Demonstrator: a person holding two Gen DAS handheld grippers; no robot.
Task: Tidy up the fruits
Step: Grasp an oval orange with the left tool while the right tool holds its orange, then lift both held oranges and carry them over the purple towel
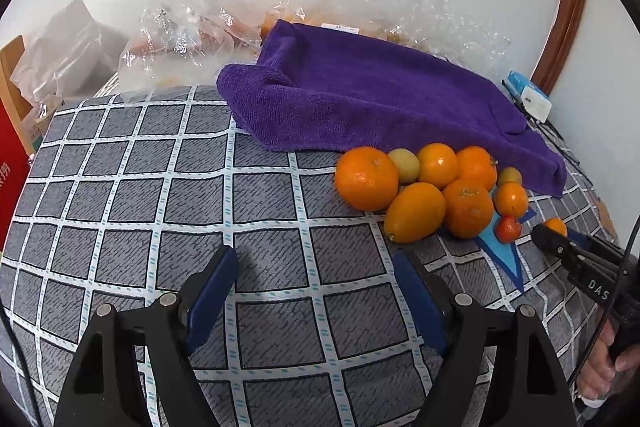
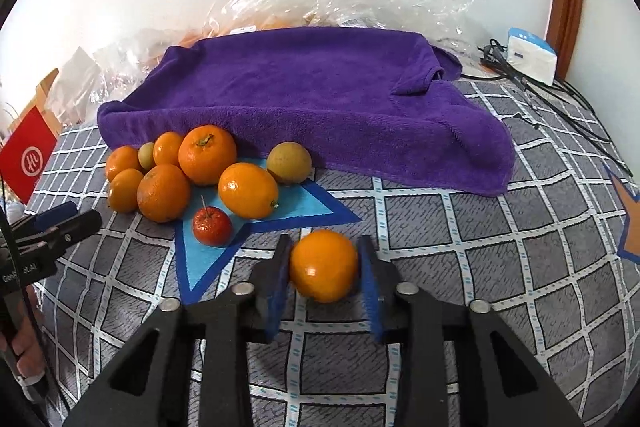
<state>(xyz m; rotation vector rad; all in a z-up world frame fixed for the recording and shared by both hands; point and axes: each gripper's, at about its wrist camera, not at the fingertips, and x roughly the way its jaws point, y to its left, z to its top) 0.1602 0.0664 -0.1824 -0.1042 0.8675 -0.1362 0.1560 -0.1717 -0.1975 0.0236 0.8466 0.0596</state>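
A pile of oranges (image 2: 206, 155) with two greenish-brown fruits (image 2: 289, 163) and a small red fruit (image 2: 212, 225) lies by a blue star patch (image 2: 296, 205) in front of a purple towel (image 2: 320, 99). My right gripper (image 2: 325, 267) is shut on an orange (image 2: 323, 265), just right of the pile. In the left wrist view the pile (image 1: 366, 178) lies ahead to the right. My left gripper (image 1: 314, 263) is open and empty over the checked cloth. The right gripper (image 1: 560, 241) shows at the right edge with its orange (image 1: 556, 225).
Crumpled clear plastic bags (image 1: 192, 35) with more fruit lie behind the towel against the white wall. A white-and-blue box (image 2: 530, 57) and black cables (image 2: 568, 95) sit at the back right. A red box (image 2: 30, 155) stands at the left edge. An orange star patch (image 2: 632, 227) is at the right.
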